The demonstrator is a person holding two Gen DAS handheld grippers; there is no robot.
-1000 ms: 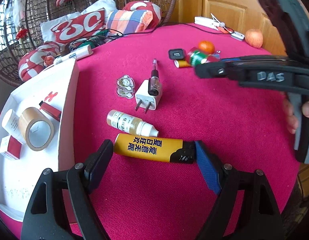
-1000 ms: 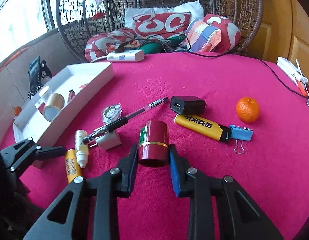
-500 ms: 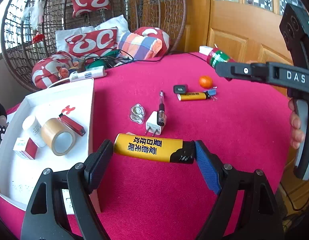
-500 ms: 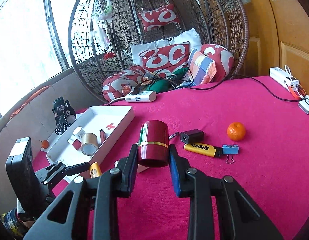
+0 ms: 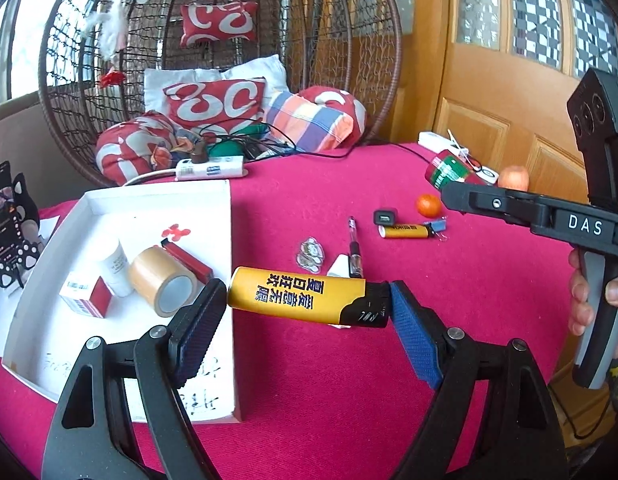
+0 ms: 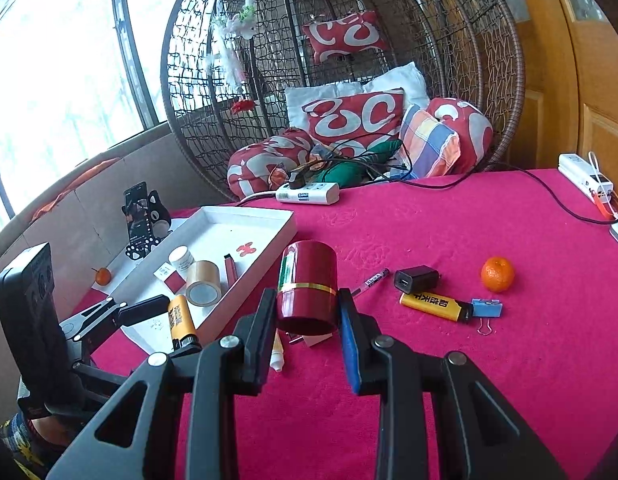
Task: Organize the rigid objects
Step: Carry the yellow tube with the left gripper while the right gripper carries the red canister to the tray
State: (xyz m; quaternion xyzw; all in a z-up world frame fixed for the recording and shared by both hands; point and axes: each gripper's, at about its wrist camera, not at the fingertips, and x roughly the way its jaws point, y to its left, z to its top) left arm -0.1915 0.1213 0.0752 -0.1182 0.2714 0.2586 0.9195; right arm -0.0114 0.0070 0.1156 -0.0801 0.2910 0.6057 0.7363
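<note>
Left wrist view: the white tray [image 5: 229, 216] sits at centre left on the red surface [image 5: 489, 300]. It holds a roll of tan tape [image 5: 161, 280], a white bottle [image 5: 115, 260], a small red-and-white box [image 5: 85, 294] and a flat dark red piece [image 5: 189, 260]; handwriting on the tray floor at the near end is partly covered by the fingers and hard to read. The left gripper [image 5: 309, 312] grasps a large yellow lighter [image 5: 305, 296] end to end, clear of the surface, just right of the tray's near corner. Its long axis runs across the frame, tilted slightly down to the right, with the black cap at the right finger. Behind it a white plug [image 5: 341, 268] and a pen [image 5: 355, 248] are partly hidden.

Right wrist view: the right gripper [image 6: 309, 316] is clenched on a dark red can [image 6: 307, 288] with a gold band, at frame centre above the surface and beside the tray's right wall. The can's long axis points away from the camera and slightly upward; its closed end faces the lens. A dropper bottle [image 6: 276, 354] shows only its tip below the can. Loose at right lie a black charger [image 6: 416, 279], a second lighter [image 6: 435, 306], a blue clip [image 6: 487, 309] and a tangerine [image 6: 497, 274]. At lower left the person's hand is largely cut off by the frame edge.
</note>
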